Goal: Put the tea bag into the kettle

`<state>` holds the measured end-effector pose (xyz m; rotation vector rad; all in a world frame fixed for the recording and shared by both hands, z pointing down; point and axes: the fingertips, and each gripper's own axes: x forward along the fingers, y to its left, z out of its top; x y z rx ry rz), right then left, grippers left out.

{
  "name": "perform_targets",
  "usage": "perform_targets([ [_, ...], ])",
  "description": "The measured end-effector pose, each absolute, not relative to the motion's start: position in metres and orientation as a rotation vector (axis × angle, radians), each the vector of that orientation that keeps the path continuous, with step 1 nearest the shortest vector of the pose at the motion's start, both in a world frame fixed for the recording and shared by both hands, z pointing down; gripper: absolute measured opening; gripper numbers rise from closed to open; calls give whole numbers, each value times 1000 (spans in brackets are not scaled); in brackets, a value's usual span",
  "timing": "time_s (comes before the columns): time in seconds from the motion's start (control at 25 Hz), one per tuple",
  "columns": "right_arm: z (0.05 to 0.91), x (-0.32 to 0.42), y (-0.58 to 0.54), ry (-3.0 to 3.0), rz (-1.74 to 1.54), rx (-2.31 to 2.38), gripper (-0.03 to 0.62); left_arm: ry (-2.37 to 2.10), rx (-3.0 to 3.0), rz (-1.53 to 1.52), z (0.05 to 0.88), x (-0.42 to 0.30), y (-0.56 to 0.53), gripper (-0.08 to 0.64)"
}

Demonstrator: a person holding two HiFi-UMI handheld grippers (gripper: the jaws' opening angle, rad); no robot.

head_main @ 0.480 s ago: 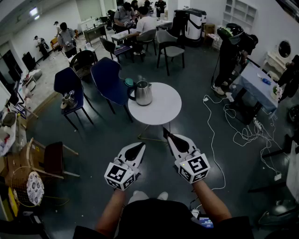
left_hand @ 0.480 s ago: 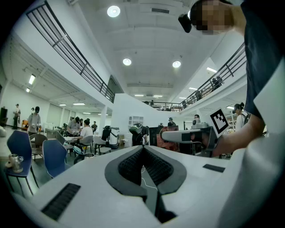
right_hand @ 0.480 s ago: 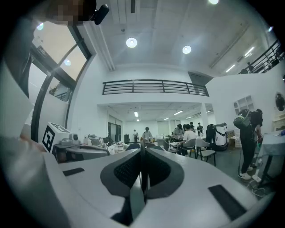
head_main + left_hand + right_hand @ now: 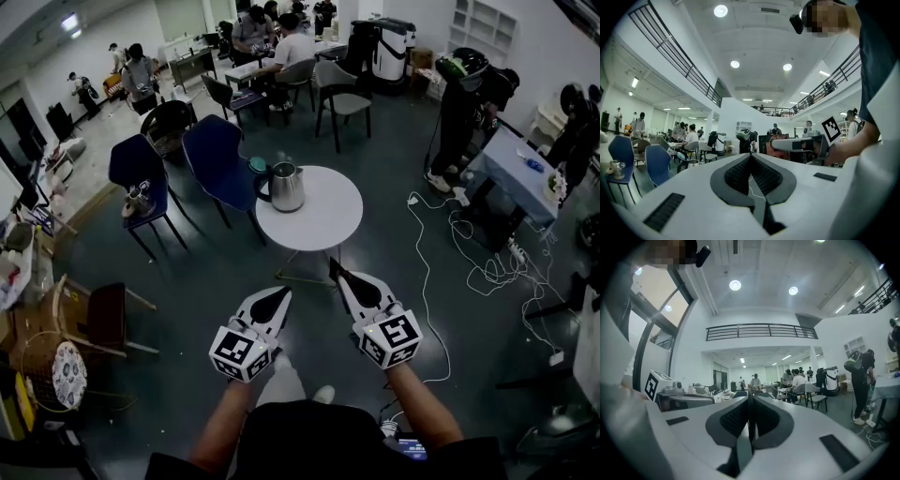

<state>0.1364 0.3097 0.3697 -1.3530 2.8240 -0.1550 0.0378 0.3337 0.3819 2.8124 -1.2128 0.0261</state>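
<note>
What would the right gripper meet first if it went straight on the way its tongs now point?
Probably the round white table, on its bare part beside the kettle. Nothing else shows in between. Height is unclear in the head view, so the right gripper might pass just over the tabletop.

A large open-plan work hall, of the lab or office kind, is shown. Ahead of the left gripper [image 4: 279, 293], a round white table [image 4: 323, 225] and blue chairs [image 4: 217, 155] are set on a dark floor [image 4: 394, 169]. Farther beyond, people [image 4: 292, 42] are seated at desks [image 4: 242, 71]. To the right of the right gripper [image 4: 336, 269], loose cables [image 4: 441, 253] are strewn. Overhead, a railed mezzanine [image 4: 761, 331] and recessed ceiling lights [image 4: 735, 285] are seen.
</note>
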Motion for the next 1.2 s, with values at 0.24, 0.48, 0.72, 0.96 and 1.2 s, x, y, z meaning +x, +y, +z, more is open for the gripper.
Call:
perform_targets([
  [0.24,367,145,303,2810,-181,-1341,31,-1219,2795,13,378,44,329,15],
  [0.48,367,142,285,2812,-176,-1341,31,-1238,2793,9,375,39,312,15],
  [0.72,367,135,254,2821,-180,-1331,31,-1255,2784,0,376,31,279,15],
  [0.96,375,128,220,2818,-209,-1321,31,-1245,2775,1,386,27,246,15],
  [1.2,378,123,175,2811,-247,-1328,31,-1233,2760,5,389,22,200,15],
])
